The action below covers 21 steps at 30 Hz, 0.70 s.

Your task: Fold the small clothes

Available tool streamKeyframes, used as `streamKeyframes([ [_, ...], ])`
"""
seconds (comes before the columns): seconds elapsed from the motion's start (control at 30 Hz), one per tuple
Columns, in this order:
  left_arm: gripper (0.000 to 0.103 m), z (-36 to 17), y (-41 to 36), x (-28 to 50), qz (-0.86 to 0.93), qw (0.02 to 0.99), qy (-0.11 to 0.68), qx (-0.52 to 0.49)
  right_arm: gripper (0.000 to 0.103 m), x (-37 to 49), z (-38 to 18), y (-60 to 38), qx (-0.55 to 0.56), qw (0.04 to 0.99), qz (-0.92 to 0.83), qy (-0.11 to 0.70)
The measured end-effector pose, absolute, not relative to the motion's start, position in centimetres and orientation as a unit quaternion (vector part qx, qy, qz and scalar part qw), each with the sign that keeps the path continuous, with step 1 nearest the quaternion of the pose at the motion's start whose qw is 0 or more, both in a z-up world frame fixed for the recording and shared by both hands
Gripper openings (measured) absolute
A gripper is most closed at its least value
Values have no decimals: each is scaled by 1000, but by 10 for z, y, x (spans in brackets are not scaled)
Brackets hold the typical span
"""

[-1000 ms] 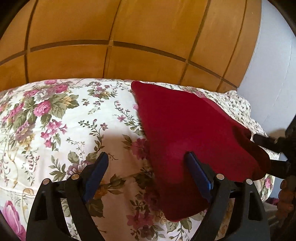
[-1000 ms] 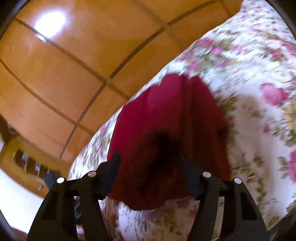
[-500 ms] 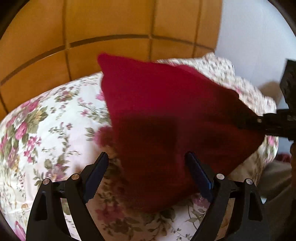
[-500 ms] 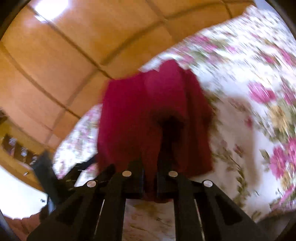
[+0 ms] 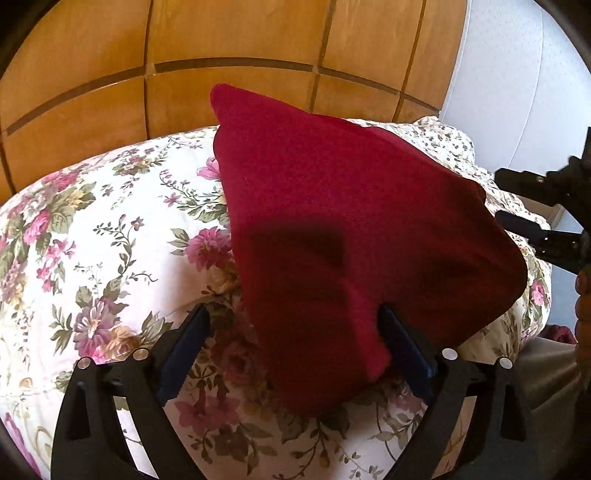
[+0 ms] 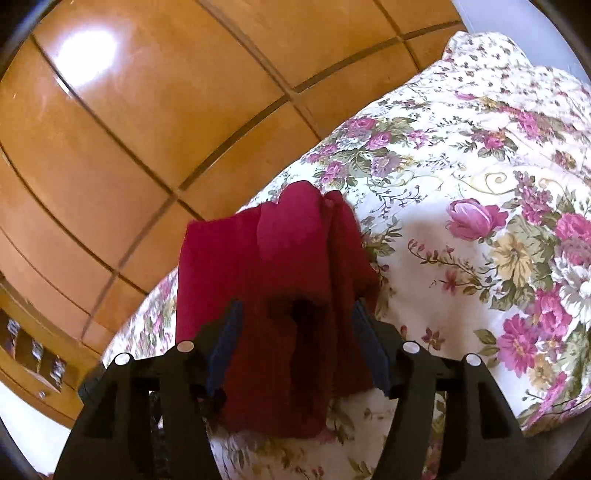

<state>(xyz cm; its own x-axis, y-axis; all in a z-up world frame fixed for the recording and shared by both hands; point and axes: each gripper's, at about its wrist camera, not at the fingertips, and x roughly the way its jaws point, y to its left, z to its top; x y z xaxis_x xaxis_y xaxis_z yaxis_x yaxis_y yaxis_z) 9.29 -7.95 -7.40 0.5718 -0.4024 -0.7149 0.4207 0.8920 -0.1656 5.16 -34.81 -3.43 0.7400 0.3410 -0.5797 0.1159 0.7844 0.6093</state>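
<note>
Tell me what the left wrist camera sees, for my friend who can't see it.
A dark red cloth lies on a flowery bedspread, between the open left gripper fingers. The right gripper reaches in from the right, with a wooden wardrobe behind.

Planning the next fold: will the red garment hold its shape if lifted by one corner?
Probably not. The red garment already bunches into soft ridges, so it likely droops. It looks thin and light, and may drag on the floral bedspread.

Bare floral bed (image 5: 110,229) lies free left of the red cloth (image 5: 351,229); wooden wardrobe doors (image 5: 221,44) block the far side.
</note>
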Motion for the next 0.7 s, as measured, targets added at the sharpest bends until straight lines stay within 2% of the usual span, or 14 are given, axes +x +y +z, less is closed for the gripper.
streamKeyframes([
  [0.17, 93, -70, -83, 90, -230, 892, 389, 16, 61, 86, -51, -343, 342, 851, 62, 393],
  [0.2, 93, -69, -84, 89, -231, 894, 383, 20, 53, 93, -53, -342, 337, 850, 63, 400],
  [0.23, 93, -69, -86, 89, -232, 895, 380, 24, 39, 100, -53, -339, 325, 852, 66, 406],
  [0.33, 93, -71, -91, 91, -232, 894, 382, 29, 23, 116, -40, -325, 244, 878, 71, 406],
  [0.43, 98, -76, -89, 99, -231, 889, 396, 10, 22, 121, -29, -319, 179, 902, 61, 387],
  [0.53, 99, -82, -88, 106, -234, 880, 414, -8, 23, 131, -50, -325, 192, 888, 44, 415],
  [0.63, 100, -81, -88, 103, -232, 883, 408, -5, 32, 131, -65, -332, 239, 880, 42, 409],
  [0.7, 99, -80, -86, 101, -230, 884, 408, -8, 38, 130, -62, -327, 223, 886, 38, 405],
])
